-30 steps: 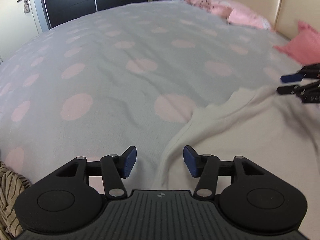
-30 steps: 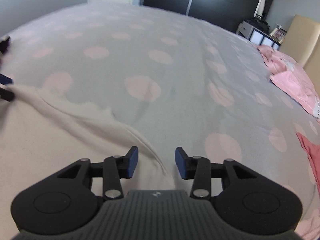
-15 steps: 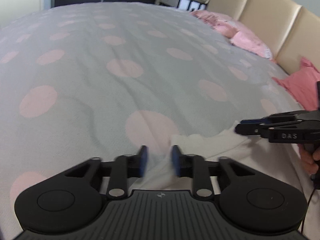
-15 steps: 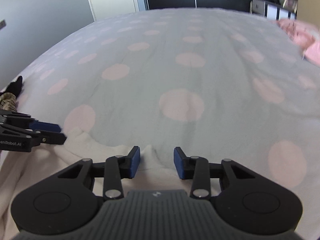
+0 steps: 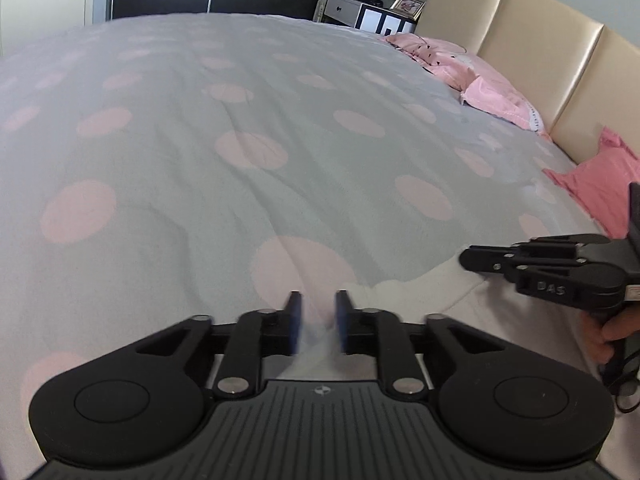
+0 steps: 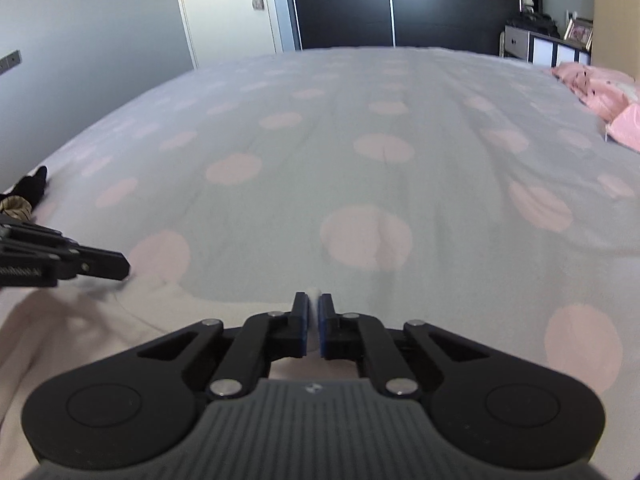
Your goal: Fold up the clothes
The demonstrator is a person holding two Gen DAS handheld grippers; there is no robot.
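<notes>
A cream garment [image 5: 440, 312] lies flat at the near edge of a grey bedspread with pink dots [image 5: 240, 160]. My left gripper [image 5: 319, 320] straddles a raised fold of its edge. The blurred jaws are partly closed and a gap still shows. My right gripper [image 6: 314, 320] is shut on a thin ridge of the same cream garment [image 6: 80, 328] at its far edge. Each gripper shows in the other's view: the right gripper [image 5: 464, 258] comes in from the right with a hand [image 5: 604, 336] on it, and the left gripper [image 6: 126, 268] comes in from the left.
Pink pillows [image 5: 492, 88] and a pink garment [image 5: 604, 180] lie along the beige headboard [image 5: 520, 40] on the right. A striped garment [image 6: 16, 206] and a black item [image 6: 34, 184] sit at the bed's left edge. A dark wardrobe [image 6: 440, 4] and a door [image 6: 228, 12] stand beyond.
Both grippers moved forward to the garment's far edge. The right one went from open to shut on the edge. The left one's jaws have narrowed around a fold.
</notes>
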